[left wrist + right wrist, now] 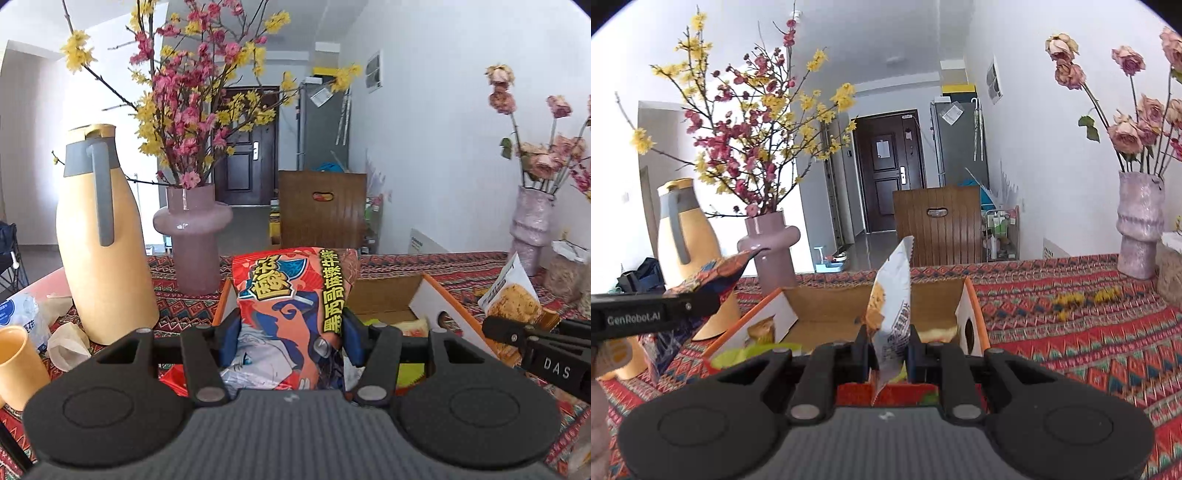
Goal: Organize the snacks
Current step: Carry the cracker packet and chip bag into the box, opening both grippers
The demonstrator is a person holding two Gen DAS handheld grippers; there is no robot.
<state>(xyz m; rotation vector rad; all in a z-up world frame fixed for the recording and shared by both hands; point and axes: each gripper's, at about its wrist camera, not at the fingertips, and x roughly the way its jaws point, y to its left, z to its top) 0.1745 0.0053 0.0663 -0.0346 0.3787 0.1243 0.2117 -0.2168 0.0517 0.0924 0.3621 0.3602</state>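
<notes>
Left tongs (pixel 290 332) are clamped on a red pouch (pixel 295 295), held upright above the near end of the open box (pixel 384 295); right tongs (pixel 888 349) pinch a white packet (pixel 892 314) over the same box. Some yellow and red packs already lie inside, so sorting looks partly done, with these two not yet dropped in. Left tongs' side reads "GenRobot.AI", right tongs' side "DAS". Yellow Chinese lettering runs down the pouch; I cannot read it. The box sits on the patterned desk (pixel 1071 332).
</notes>
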